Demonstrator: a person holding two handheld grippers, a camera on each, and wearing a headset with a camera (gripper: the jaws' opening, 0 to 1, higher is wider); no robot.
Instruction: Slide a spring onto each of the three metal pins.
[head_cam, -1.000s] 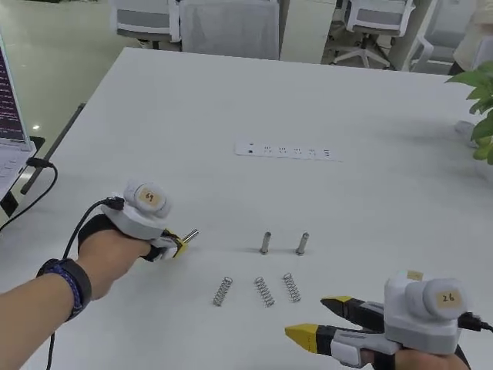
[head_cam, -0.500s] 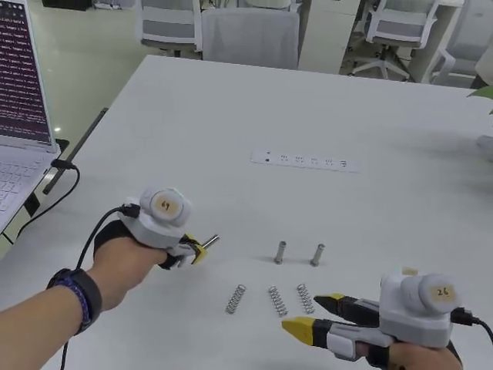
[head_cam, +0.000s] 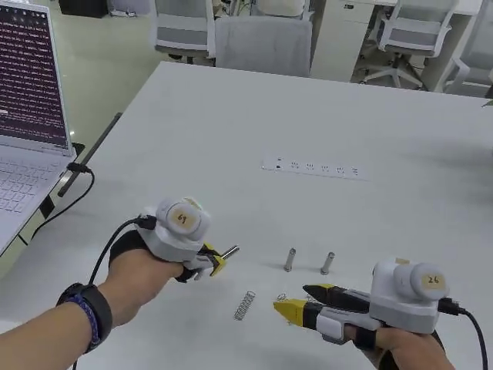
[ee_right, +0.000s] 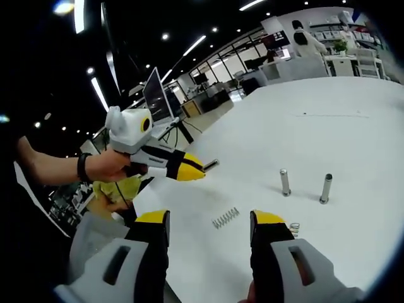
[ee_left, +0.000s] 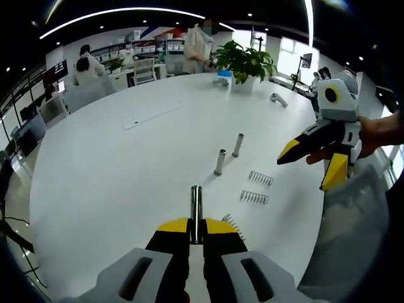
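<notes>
Left gripper (ee_left: 196, 227) clamping pin (ee_left: 196, 199), right gripper (ee_right: 209, 219) agape

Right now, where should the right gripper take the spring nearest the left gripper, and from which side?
Probably near one end, from above, jaws across the coils: the spring lies flat on the table, leaving its other end free for the metal pin in the left gripper.

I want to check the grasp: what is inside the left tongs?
A metal pin is clamped in the left tongs, front end sticking out. Its rear end is covered by them.
</notes>
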